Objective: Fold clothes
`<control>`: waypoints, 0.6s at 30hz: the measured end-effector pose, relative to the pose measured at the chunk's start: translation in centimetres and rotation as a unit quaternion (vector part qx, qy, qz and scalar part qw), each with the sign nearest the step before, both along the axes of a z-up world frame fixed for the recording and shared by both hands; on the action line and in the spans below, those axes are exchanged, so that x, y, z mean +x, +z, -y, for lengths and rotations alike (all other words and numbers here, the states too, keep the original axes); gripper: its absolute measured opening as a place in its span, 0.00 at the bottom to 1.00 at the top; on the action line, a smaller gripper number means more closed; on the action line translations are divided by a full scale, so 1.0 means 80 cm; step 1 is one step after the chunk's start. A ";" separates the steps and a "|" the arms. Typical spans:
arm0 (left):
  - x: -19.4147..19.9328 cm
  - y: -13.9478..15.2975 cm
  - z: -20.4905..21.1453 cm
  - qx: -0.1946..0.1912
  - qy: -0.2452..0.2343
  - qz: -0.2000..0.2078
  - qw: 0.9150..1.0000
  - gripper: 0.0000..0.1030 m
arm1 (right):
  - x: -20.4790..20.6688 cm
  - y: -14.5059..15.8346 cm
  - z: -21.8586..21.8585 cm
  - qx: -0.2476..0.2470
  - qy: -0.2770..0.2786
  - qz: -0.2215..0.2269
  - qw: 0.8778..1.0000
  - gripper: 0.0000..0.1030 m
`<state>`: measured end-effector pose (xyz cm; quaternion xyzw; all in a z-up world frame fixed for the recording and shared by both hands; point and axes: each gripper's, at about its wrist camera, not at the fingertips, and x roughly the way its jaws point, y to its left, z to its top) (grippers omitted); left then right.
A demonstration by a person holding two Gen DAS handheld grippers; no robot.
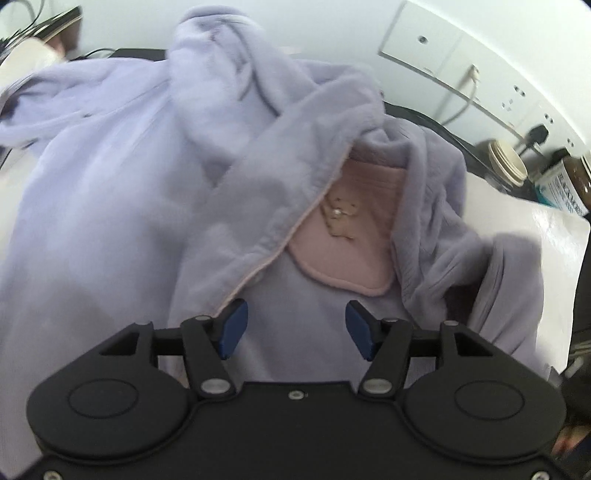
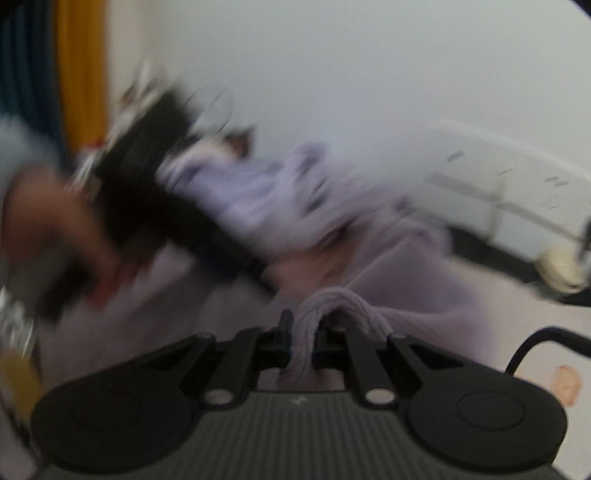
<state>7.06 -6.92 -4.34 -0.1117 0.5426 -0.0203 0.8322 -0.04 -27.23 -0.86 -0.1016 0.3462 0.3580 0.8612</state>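
Observation:
A lilac fleece garment lies crumpled over the table and fills the left wrist view. A pink pocket with a small embroidered figure shows beneath a folded flap. My left gripper hovers just over the fleece below that pocket, open, its blue pads apart with nothing pinched between them. The right wrist view is heavily blurred. There my right gripper is shut on a ribbed lilac cuff that loops up between the fingers, with the rest of the garment trailing behind.
Jars and a labelled bottle stand at the far right of the table. Dark cables and equipment sit at the back left. A white wall unit is behind. A black cable curls at the right.

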 end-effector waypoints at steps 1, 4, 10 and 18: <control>-0.001 0.003 0.000 -0.006 -0.002 0.001 1.000 0.58 | -0.006 -0.007 -0.009 -0.015 0.017 -0.005 1.000 0.08; -0.004 0.014 0.008 -0.036 -0.032 0.012 0.999 0.64 | -0.020 -0.024 -0.028 -0.051 0.045 -0.002 0.998 0.09; 0.001 0.018 0.049 -0.066 -0.105 0.005 0.992 0.70 | -0.019 -0.033 -0.025 -0.049 0.021 0.002 0.999 0.10; 0.004 0.042 0.067 -0.074 -0.107 0.036 0.991 0.68 | -0.026 -0.025 0.012 -0.042 -0.010 0.026 0.999 0.10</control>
